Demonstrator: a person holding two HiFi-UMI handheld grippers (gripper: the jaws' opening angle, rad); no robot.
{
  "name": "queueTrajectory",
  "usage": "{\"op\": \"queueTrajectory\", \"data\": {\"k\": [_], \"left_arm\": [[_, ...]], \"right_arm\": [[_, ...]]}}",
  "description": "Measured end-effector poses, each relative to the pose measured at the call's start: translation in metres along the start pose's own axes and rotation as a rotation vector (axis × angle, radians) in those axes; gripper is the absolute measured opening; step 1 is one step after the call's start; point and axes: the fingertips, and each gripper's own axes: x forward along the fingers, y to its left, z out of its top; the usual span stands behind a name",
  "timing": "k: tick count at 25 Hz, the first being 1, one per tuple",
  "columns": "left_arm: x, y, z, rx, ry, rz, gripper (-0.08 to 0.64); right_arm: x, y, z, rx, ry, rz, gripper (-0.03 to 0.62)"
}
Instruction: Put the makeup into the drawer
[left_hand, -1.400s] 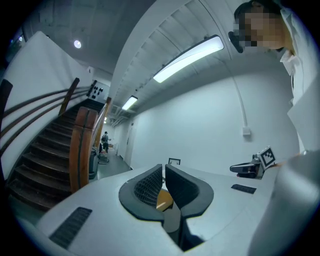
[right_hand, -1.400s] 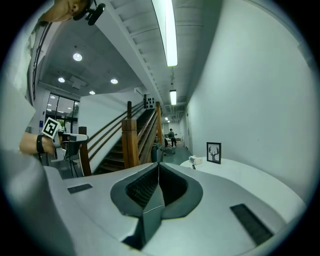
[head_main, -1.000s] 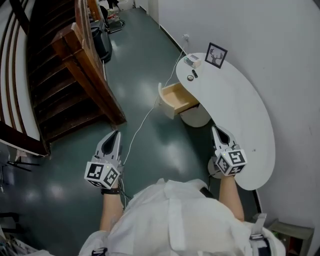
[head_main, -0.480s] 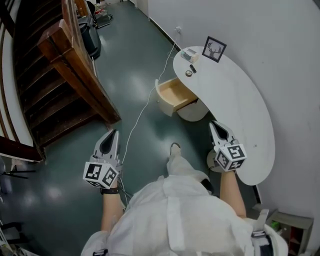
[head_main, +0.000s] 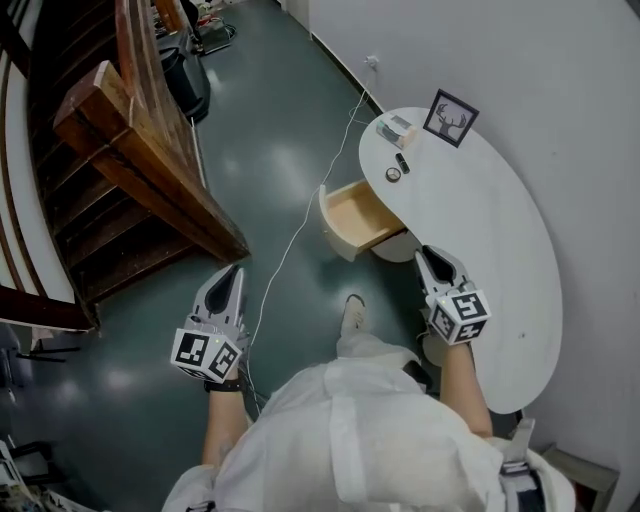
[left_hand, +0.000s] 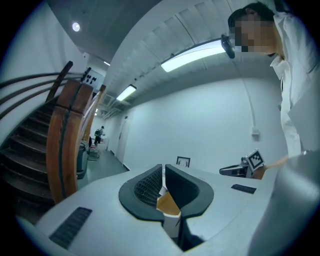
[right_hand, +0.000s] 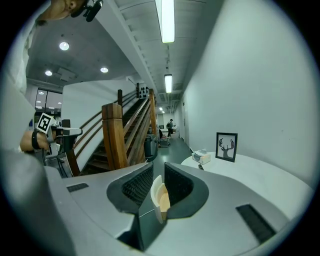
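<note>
A white curved table (head_main: 500, 250) stands against the wall, its light wooden drawer (head_main: 355, 218) pulled open toward the floor. On the far end of the top lie a small black tube (head_main: 402, 162) and a round compact (head_main: 393, 174). My right gripper (head_main: 428, 256) hovers at the table's near edge, short of the drawer; its jaws have just been opening and stand slightly open with nothing between them (right_hand: 158, 171). My left gripper (head_main: 231, 272) hangs over the floor, left of the drawer, jaws shut and empty (left_hand: 163, 169).
A wooden staircase (head_main: 140, 170) fills the left side. A white cable (head_main: 290, 240) runs across the dark floor to a wall socket. A framed deer picture (head_main: 451, 117) and a tissue box (head_main: 397, 128) sit at the table's far end. The person's foot (head_main: 352, 313) is forward.
The person has stepped forward, a foot now showing. Both grippers have been carried toward the table, and the drawer and table top lie nearer.
</note>
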Motion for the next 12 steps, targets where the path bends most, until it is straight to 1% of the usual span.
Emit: {"op": "queueTrajectory", "data": {"k": [7,10,12], "left_arm": [[0.115,0.016,0.026,0.021,-0.021,-0.05,0.031],[0.154,0.02,0.028,0.031,-0.021,-0.065,0.031],[0.177,0.021,0.024,0.04,-0.014,-0.08,0.031]], "right_arm": [[0.077,-0.052,0.005,-0.022,0.061,0.031,0.074],[0.107,-0.07,0.003,-0.027,0.087,0.053,0.084],[0.126,-0.082,0.0,-0.036,0.116,0.067,0.106]]}}
